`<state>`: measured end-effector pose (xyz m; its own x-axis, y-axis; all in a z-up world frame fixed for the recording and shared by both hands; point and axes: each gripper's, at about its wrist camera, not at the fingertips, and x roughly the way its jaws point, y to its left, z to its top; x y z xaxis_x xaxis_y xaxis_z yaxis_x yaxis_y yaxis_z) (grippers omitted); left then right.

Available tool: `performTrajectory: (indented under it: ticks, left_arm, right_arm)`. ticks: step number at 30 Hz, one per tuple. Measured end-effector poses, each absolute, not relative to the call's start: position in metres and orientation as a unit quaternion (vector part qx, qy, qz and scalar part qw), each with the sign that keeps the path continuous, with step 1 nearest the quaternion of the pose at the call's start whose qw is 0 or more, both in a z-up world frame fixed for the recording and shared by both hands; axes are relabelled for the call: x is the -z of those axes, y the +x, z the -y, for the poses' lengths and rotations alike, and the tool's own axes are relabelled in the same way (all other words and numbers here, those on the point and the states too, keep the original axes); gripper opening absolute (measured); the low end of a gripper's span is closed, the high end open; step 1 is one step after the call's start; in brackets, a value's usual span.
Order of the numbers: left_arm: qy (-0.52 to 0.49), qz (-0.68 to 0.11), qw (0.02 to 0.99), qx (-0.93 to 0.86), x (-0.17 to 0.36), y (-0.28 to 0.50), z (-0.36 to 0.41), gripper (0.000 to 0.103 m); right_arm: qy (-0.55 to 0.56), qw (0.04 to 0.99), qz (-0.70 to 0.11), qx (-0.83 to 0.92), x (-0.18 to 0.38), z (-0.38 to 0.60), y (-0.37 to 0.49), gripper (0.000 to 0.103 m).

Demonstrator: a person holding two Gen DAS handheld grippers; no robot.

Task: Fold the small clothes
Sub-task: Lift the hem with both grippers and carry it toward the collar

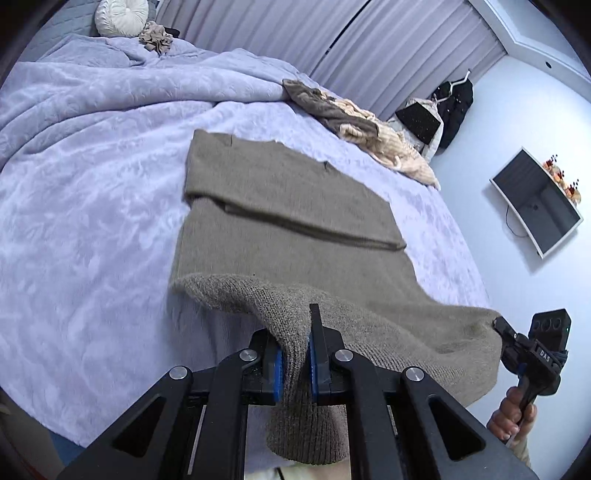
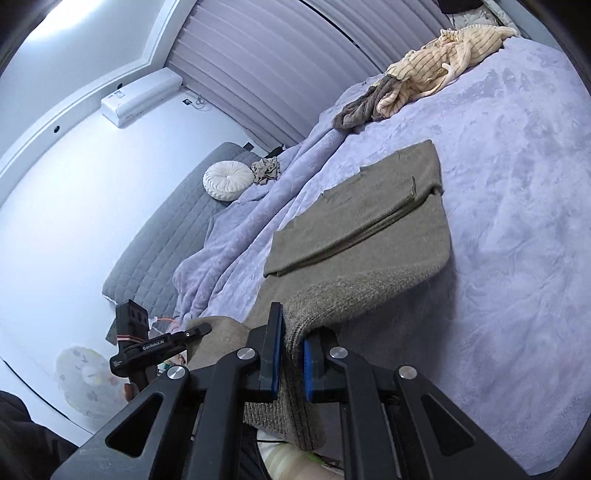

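- Left wrist view: the lavender blanket (image 1: 92,192) covers the bed, with a wide bare stretch to the left of the brown knit garment (image 1: 280,206) and a narrower strip to its right before the bed edge drops toward the white wall.
- At the far side of the bed lies a heap of beige and brown clothes (image 1: 354,122), well apart from the garment; a round white cushion (image 1: 122,16) sits at the head of the bed.
- No container shows in either view; the loose clothes lie straight on the blanket.
- The garment's far part lies flat on the blanket with one panel folded across it; its near hem is raised off the bed.
- The left gripper (image 1: 297,354) is clamped on that hem, knit fabric pinched between its blue pads and hanging down below them.
- The right gripper (image 1: 496,325) appears at the right edge of this view, a hand (image 1: 511,417) around its handle, its tip at the hem's other corner.
- Right wrist view: the right gripper (image 2: 291,354) is closed on the ribbed hem, fabric squeezed between its pads, and the left gripper (image 2: 203,328) meets the cloth at lower left.
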<state>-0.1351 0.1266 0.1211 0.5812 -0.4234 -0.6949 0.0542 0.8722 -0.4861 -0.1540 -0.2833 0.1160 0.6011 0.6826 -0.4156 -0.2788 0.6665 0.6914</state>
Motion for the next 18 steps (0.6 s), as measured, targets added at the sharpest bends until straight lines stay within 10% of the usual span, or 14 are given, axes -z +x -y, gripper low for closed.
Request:
performTrajectory:
  ticks: [18]
  left_arm:
    - [-0.167,-0.436,0.881,0.075,-0.15,-0.071,-0.113,0.011]
  right_arm:
    - [0.181,0.898,-0.359,-0.181,-0.163,0.264,-0.093,0.01]
